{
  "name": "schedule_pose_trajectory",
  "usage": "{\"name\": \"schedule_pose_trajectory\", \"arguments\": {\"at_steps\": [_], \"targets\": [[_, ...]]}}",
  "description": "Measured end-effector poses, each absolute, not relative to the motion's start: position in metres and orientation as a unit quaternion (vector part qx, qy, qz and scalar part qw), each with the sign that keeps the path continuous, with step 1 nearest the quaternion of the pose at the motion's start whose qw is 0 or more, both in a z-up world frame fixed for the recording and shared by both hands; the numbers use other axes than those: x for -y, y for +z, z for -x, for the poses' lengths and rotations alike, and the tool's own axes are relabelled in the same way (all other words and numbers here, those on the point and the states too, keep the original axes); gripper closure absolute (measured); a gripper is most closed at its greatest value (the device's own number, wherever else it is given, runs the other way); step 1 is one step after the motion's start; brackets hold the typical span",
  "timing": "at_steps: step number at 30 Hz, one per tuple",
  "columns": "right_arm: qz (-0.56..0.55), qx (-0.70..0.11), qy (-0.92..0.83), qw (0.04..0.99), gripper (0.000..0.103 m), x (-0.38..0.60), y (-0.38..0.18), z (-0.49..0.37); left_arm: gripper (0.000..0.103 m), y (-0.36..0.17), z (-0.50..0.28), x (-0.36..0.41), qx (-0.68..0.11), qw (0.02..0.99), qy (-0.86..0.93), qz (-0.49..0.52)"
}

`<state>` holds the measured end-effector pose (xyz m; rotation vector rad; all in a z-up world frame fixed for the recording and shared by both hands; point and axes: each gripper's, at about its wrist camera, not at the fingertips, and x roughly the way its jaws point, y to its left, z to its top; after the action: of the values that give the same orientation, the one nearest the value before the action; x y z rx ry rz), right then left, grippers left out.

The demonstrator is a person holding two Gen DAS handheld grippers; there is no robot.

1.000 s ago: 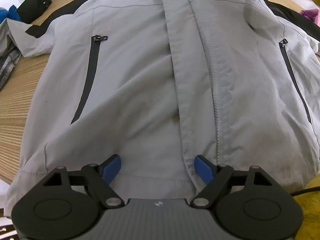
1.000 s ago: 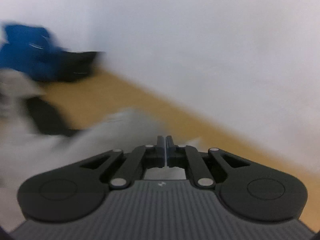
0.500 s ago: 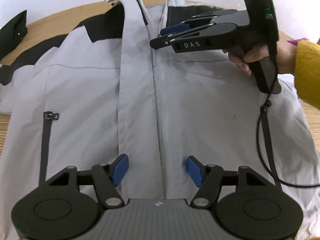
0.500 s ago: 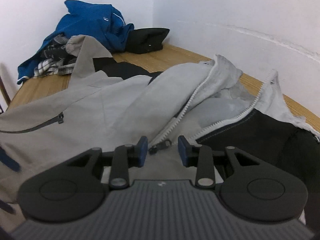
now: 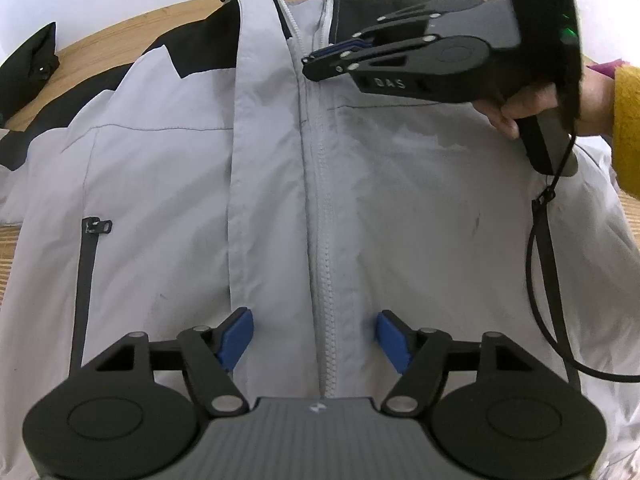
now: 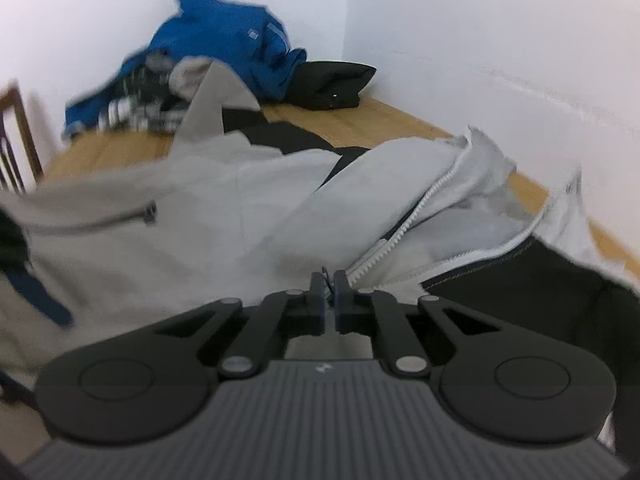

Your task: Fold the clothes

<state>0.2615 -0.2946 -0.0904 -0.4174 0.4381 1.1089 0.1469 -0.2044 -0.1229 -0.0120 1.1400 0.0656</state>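
Observation:
A grey jacket (image 5: 160, 184) with black shoulder panels lies front-up on a wooden table, its zipper (image 5: 326, 280) running up the middle. My left gripper (image 5: 316, 336) hovers open low over the jacket, its blue pads either side of the zipper and touching nothing. Up near the open collar my right gripper (image 5: 316, 65) is held by a hand in a yellow sleeve (image 5: 624, 128). In the right wrist view the right gripper (image 6: 329, 292) is shut on the small dark zipper pull (image 6: 328, 278), where the two white zipper rows of the jacket (image 6: 160, 248) part.
A heap of blue and checked clothes (image 6: 224, 44) and a black folded item (image 6: 332, 84) sit in the table's far corner against white walls. Bare wooden table (image 6: 360, 120) shows behind the collar. A chair back (image 6: 16, 120) stands at the left. A black cable (image 5: 540, 280) hangs from the right gripper.
My right gripper went from open around the zipper pull to shut on it. The left gripper stayed open and slid further up the jacket along the zipper.

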Motion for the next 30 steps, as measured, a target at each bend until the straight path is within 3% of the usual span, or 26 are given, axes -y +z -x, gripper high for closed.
{"name": "schedule_pose_trajectory", "arguments": {"at_steps": [6,13,16,17,18,21,27,30], "targets": [[0.205,-0.205,0.51,0.81,0.096,0.283,-0.095,-0.267,0.029,-0.127,-0.146,0.208,-0.543,0.839,0.031,-0.011],[0.375,-0.046,0.405,0.833,0.099,0.258,-0.105,-0.232,0.023,-0.133,-0.142,0.207,-0.55,0.834,0.031,-0.019],[0.377,-0.043,0.339,0.861,0.098,0.244,-0.099,-0.282,0.02,-0.135,-0.139,0.198,-0.551,0.834,0.031,0.003],[0.376,-0.044,0.318,0.869,0.093,0.239,-0.096,-0.301,0.02,-0.134,-0.139,0.198,-0.55,0.834,0.033,0.0],[0.375,-0.044,0.297,0.877,0.102,0.234,-0.093,-0.32,0.02,-0.134,-0.138,0.2,-0.55,0.835,0.035,-0.004],[0.371,-0.046,0.233,0.898,0.1,0.22,-0.084,-0.376,0.02,-0.134,-0.137,0.198,-0.549,0.835,0.038,0.0],[0.148,-0.172,0.223,0.948,0.097,0.262,-0.035,-0.435,0.019,-0.131,-0.139,0.201,-0.551,0.834,0.038,0.003],[0.097,-0.223,0.273,0.931,0.094,0.275,-0.039,-0.407,0.029,-0.124,-0.137,0.198,-0.547,0.836,0.035,0.01]]}}
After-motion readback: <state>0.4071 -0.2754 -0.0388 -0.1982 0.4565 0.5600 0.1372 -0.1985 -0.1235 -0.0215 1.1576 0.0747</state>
